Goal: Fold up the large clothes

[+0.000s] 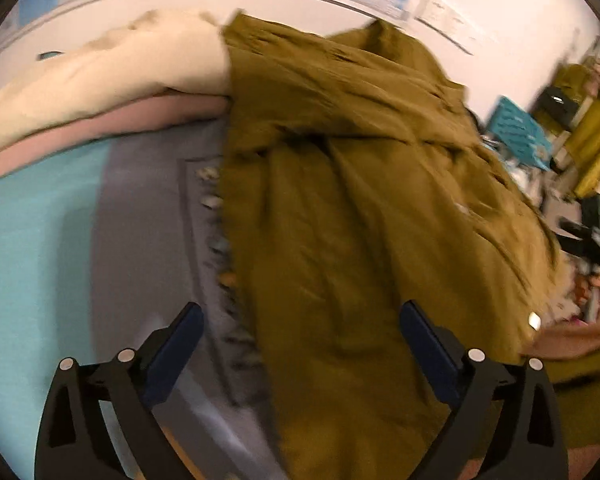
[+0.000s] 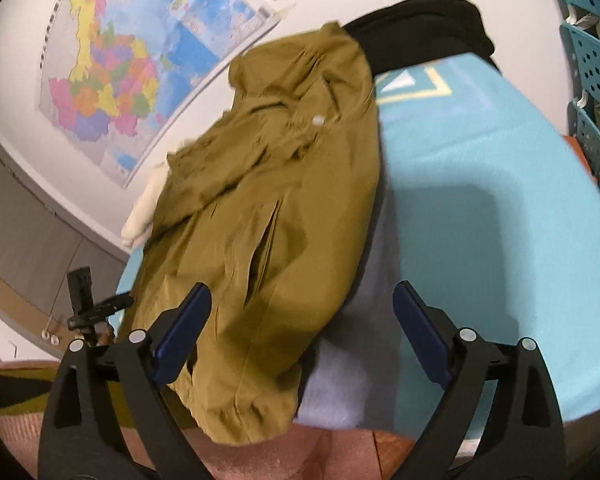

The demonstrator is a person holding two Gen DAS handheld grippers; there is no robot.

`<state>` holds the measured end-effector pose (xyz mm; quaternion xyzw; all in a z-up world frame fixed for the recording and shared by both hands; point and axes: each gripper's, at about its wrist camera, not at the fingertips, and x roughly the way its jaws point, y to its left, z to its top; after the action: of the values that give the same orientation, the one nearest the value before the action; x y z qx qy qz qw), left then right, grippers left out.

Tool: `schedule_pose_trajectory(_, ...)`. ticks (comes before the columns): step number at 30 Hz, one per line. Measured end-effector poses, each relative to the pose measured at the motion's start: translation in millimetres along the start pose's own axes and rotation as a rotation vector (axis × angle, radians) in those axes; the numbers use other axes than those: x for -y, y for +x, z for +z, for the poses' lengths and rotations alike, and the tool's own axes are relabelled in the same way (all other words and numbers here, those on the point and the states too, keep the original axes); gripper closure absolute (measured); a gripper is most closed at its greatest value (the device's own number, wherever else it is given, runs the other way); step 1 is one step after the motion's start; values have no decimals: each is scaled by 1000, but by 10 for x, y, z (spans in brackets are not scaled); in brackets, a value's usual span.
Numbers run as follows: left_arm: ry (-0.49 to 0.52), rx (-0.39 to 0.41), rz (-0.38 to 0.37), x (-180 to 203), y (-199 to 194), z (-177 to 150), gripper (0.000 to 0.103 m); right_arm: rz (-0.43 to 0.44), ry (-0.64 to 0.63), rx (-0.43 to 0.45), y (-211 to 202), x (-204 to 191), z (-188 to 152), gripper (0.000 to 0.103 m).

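Left wrist view: your left hand-held gripper (image 1: 300,354) stands with its jaws spread wide and nothing between the pads. The olive garment (image 1: 340,200) lies crumpled on the table (image 1: 36,240), running from the lower centre of the view up toward the far wall. Its left edge is roughly straight and lies over a grey cloth (image 1: 148,208) that carries a patterned strip. The right finger (image 1: 432,352) is over the garment; the left finger (image 1: 172,356) is over the grey cloth, clear of the garment's edge. To the left you have open turquoise surface. At the far left a stack of folded items, cream (image 1: 112,72) over pink (image 1: 100,128), touches the garment's upper left edge. The right side is crowded with blurred shelving and objects.

Right wrist view: your right hand-held gripper (image 2: 302,338) is also spread wide and grips nothing. The olive garment (image 2: 268,200) lies along the left side of the table (image 2: 500,200), with its rounded hem nearest you, hanging past the near table edge. The left finger (image 2: 184,336) is over the garment; the right finger (image 2: 420,340) is over bare turquoise surface. The grey cloth (image 2: 340,380) shows along the garment's right edge. To the right, the table is open. A black item (image 2: 420,20) lies at the far end, touching the garment's top. A wall map (image 2: 112,72) hangs beyond.
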<state>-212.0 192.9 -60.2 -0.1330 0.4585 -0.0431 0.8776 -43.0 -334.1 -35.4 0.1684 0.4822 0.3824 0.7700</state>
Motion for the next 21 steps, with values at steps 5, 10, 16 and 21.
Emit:
schedule_pose_trajectory(5,-4,-27,-161,82,-62,-152,7,60,-26,-10,85,-115,-133,10)
schedule_pose_trajectory(10,-20,-28,-266,200,-38,-208,7,125,-132,-67,329,-397,-235,10)
schedule_pose_trajectory(16,-31,-7,-252,313,46,-137,23,201,-85,-98,522,-405,-240,63)
schedule_pose_trajectory(21,-140,-12,-179,165,34,-91,92,344,-18,30,235,-407,-250,91)
